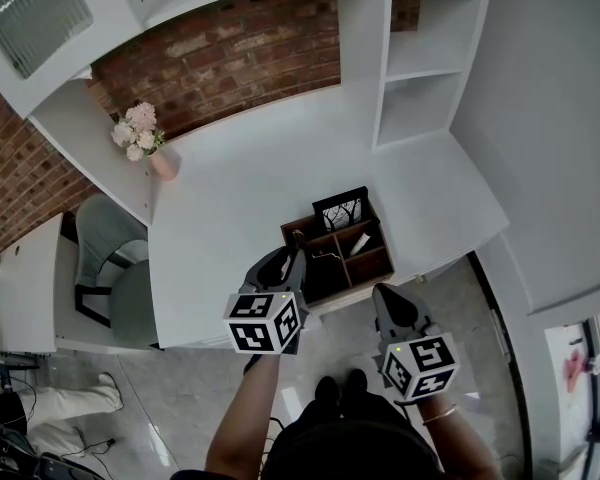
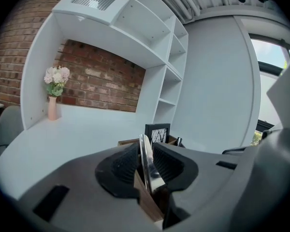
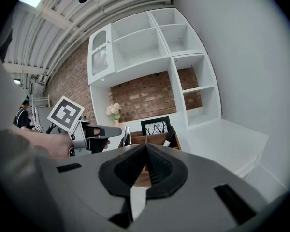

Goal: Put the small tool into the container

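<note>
Clearly, left claw pinching tool, by container

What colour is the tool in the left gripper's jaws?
Shiny silver metal. The tool sits clamped in the left gripper; left gripper view shows it best.

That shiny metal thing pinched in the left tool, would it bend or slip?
Probably stiff: the metal piece stands straight in the left tool. Its polished, mirror-like face looks slippery, so it might slide. Being thin, likely light.
</note>
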